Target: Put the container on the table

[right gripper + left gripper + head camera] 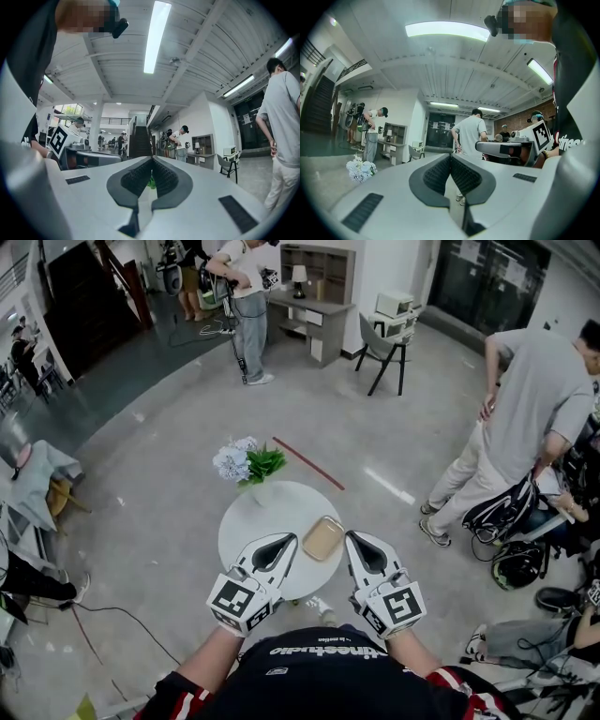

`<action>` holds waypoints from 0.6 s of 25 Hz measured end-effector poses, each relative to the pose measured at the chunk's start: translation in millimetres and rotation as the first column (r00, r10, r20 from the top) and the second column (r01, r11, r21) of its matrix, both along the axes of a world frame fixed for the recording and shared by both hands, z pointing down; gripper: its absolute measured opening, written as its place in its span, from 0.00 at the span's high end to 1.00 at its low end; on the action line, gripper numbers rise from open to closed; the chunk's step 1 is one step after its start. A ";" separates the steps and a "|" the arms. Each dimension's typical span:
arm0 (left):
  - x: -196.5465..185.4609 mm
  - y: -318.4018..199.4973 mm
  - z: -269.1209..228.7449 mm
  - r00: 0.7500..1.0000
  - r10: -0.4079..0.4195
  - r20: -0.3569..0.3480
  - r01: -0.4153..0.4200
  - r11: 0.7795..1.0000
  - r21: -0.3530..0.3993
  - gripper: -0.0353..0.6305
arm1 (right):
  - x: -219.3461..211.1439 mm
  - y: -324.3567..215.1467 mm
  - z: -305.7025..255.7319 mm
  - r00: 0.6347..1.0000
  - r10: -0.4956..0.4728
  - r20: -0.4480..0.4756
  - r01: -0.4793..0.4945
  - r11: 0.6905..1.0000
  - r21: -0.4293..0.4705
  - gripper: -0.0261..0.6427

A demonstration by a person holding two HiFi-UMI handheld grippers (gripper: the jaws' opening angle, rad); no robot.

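Container [322, 538] lay flat on round table [242, 524], untouched. Left gripper [284, 542] and right gripper [355, 540] were closed, empty, flanking it from above. Placement judged complete; nothing left.

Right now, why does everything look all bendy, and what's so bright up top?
Left gripper view: a wide-angle lens curves straight lines and darkens the corners; the ceiling light glares white. Right gripper view: same curving, with a long light strip washed out. Head view: pale reflections on the floor.

White left tool [289, 542], right tool [352, 538]; black shirt [319, 667]
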State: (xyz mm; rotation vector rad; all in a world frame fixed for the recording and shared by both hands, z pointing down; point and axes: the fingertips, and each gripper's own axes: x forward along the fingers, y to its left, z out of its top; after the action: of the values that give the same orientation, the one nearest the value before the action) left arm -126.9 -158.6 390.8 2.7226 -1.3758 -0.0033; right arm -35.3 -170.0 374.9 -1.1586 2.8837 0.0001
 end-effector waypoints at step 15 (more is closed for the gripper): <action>0.6 5.0 2.2 1.000 0.005 -0.011 -0.005 1.000 -0.009 0.91 | -9.0 8.3 1.2 0.999 -0.014 -0.051 0.015 1.000 0.018 0.95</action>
State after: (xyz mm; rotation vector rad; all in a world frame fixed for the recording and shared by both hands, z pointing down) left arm -126.3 -153.7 393.1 2.7144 -1.3622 -0.0113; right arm -44.3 -161.7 376.1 -1.1517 2.9295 0.0563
